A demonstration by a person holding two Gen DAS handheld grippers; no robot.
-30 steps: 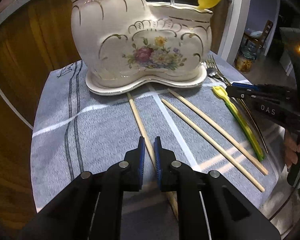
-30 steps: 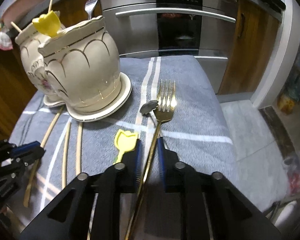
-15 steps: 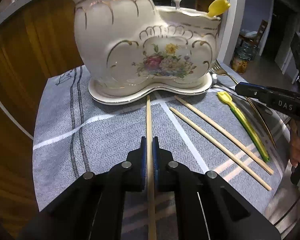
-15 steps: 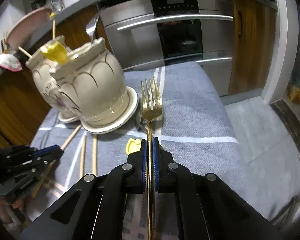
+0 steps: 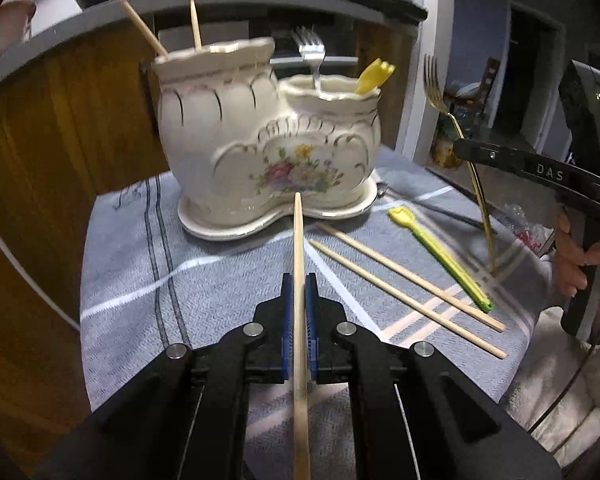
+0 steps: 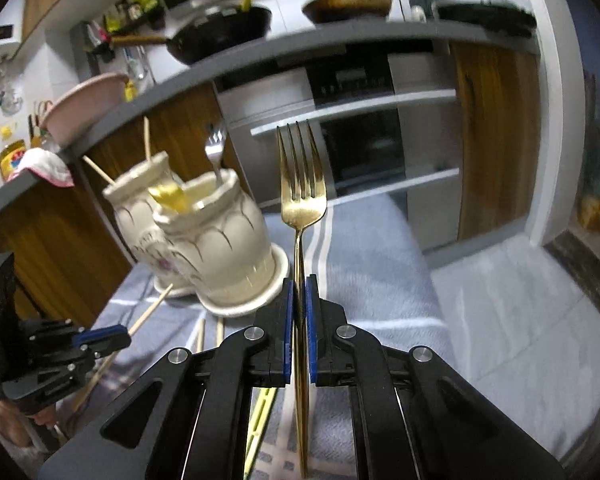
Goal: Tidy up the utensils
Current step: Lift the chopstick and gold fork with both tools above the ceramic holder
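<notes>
My left gripper (image 5: pixel 299 280) is shut on a wooden chopstick (image 5: pixel 299 236) that points at the cream two-part ceramic holder (image 5: pixel 268 140). The holder's tall part has two chopsticks in it; its low part has a silver fork (image 5: pixel 312 56) and a yellow utensil (image 5: pixel 374 76). My right gripper (image 6: pixel 299 284) is shut on a gold fork (image 6: pixel 300 184), tines up, lifted to the right of the holder (image 6: pixel 212 240). That fork (image 5: pixel 456 128) also shows in the left wrist view. Two chopsticks (image 5: pixel 404 280) and a yellow-green utensil (image 5: pixel 440 256) lie on the grey cloth (image 5: pixel 140 264).
The holder stands on a matching saucer (image 5: pixel 228 228). A dark utensil (image 5: pixel 448 212) lies behind the yellow-green one. Wooden cabinets (image 5: pixel 40 140) and an oven (image 6: pixel 360 132) stand behind the table. The cloth's right edge drops to the floor (image 6: pixel 520 300).
Both grippers closed on their utensils and lifted them: the left raised the chopstick off the cloth, the right raised the gold fork upright. Both cameras now sit higher.
</notes>
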